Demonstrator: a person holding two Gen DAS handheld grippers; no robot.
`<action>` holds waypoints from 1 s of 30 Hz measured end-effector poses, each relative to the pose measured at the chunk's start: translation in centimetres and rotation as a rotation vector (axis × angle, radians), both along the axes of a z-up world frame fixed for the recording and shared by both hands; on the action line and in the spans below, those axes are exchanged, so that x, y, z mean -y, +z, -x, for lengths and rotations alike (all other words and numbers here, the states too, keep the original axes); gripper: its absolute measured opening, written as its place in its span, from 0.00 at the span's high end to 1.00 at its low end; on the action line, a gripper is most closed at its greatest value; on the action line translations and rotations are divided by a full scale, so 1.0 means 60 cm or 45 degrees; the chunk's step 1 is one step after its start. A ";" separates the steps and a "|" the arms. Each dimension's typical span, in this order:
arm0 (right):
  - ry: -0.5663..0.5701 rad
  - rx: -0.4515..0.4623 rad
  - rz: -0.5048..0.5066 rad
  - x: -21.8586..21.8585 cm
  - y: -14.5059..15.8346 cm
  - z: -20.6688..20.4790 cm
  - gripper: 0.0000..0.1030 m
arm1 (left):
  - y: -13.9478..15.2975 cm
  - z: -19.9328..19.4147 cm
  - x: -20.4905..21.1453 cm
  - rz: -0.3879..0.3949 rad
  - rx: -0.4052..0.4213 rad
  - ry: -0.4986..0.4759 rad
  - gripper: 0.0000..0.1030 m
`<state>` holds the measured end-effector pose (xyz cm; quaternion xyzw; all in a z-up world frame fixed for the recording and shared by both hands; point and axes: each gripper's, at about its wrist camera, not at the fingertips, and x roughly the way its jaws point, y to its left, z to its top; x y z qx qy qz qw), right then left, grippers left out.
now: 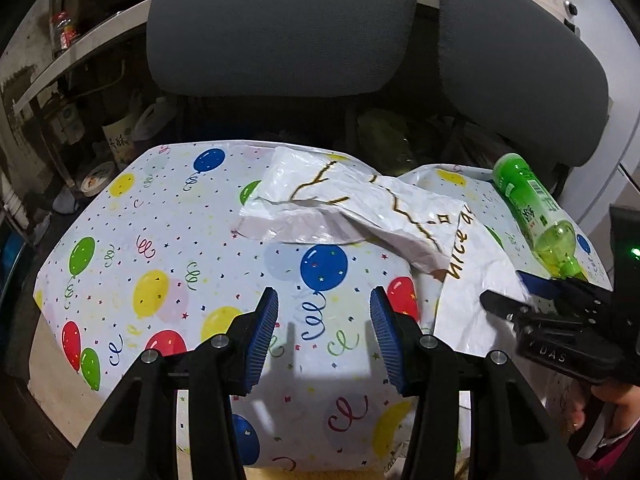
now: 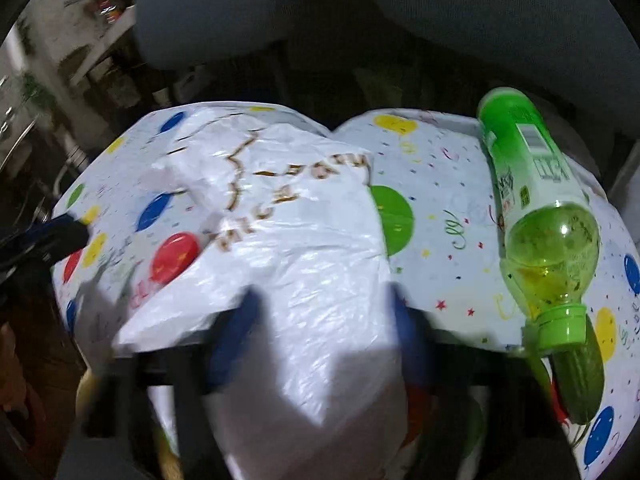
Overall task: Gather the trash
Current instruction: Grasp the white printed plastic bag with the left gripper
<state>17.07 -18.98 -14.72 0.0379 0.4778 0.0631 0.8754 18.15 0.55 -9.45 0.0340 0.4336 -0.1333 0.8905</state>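
Two hand-held grippers work over a table draped in a balloon-print cloth [image 1: 168, 264], where a crumpled white plastic bag [image 1: 360, 208] with gold lettering lies across the far middle of the surface and a green plastic bottle [image 1: 536, 208] rests on its side near the right edge, its green cap pointing toward the near side. The left gripper [image 1: 324, 336] hangs above bare cloth with its blue-padded jaws spread apart and nothing between them, the bag lying a little beyond its fingertips. The right gripper [image 2: 320, 332], seen from the left wrist camera coming in from the right with a person's hand [image 1: 600, 404] on its grip, sits at the near corner of the bag; in its own camera the bag's white plastic fills the space between the two blue fingers [image 2: 236, 332], but that view is smeared by motion, so whether the pads actually press on the plastic cannot be told. The bottle lies just to the right of that gripper, apart from the bag, with a little yellowish liquid pooled inside its clear neck end. Behind the table stand two grey chair backs [image 1: 280, 28], side by side, with cluttered shelves [image 1: 68, 48] in the dim background at left.
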 end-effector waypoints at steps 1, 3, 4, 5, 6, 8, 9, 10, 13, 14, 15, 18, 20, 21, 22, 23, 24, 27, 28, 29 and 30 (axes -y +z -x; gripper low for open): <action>0.019 0.010 0.018 -0.005 0.005 0.008 0.77 | 0.002 0.002 0.001 0.002 0.002 0.000 0.52; 0.061 0.037 0.001 -0.009 0.018 0.030 0.90 | 0.008 0.008 0.001 0.012 0.005 -0.002 0.52; 0.071 0.063 -0.003 -0.011 0.024 0.041 0.94 | 0.012 0.014 0.002 0.014 0.009 -0.004 0.52; 0.099 0.097 -0.016 -0.014 0.035 0.057 0.94 | 0.016 0.019 0.003 0.016 0.012 -0.006 0.52; 0.131 0.118 -0.033 -0.019 0.044 0.074 0.94 | 0.020 0.024 0.003 0.019 0.015 -0.009 0.52; 0.191 0.108 -0.048 -0.028 0.048 0.099 0.92 | 0.028 0.037 0.005 0.032 0.012 -0.017 0.52; 0.214 0.080 -0.052 -0.032 0.043 0.106 0.88 | 0.031 0.043 0.008 0.042 0.005 -0.025 0.51; 0.212 0.060 -0.037 -0.033 0.038 0.113 0.69 | 0.032 0.047 0.010 0.047 0.001 -0.028 0.48; 0.165 0.096 0.033 -0.027 0.040 0.137 0.31 | 0.032 0.068 0.032 0.032 -0.013 -0.053 0.46; 0.152 0.120 0.035 -0.021 0.047 0.147 0.29 | 0.031 0.074 0.040 0.030 -0.014 -0.059 0.45; 0.140 0.136 0.031 -0.013 0.055 0.158 0.28 | 0.031 0.079 0.048 0.031 -0.018 -0.067 0.44; 0.085 0.198 0.081 0.014 0.082 0.197 0.27 | 0.027 0.091 0.075 0.042 -0.033 -0.092 0.38; 0.034 0.238 0.138 0.034 0.096 0.222 0.27 | 0.021 0.092 0.102 0.049 -0.056 -0.124 0.36; -0.008 0.258 0.164 0.052 0.103 0.238 0.27 | 0.014 0.091 0.119 0.045 -0.073 -0.148 0.34; -0.035 0.267 0.175 0.062 0.108 0.248 0.27 | 0.006 0.089 0.140 0.038 -0.097 -0.171 0.30; -0.062 0.275 0.182 0.076 0.111 0.258 0.27 | 0.000 0.089 0.153 0.042 -0.115 -0.186 0.28; -0.091 0.283 0.184 0.088 0.114 0.265 0.27 | -0.007 0.087 0.165 0.046 -0.133 -0.196 0.28; -0.188 0.306 0.151 0.135 0.120 0.286 0.27 | -0.024 0.071 0.201 0.045 -0.168 -0.163 0.16; -0.208 0.310 0.143 0.142 0.121 0.289 0.27 | -0.029 0.069 0.214 0.036 -0.143 -0.138 0.15; -0.227 0.313 0.137 0.151 0.120 0.294 0.27 | -0.034 0.067 0.224 0.018 -0.130 -0.131 0.15; -0.245 0.312 0.128 0.162 0.118 0.296 0.27 | -0.041 0.064 0.237 -0.020 -0.119 -0.129 0.15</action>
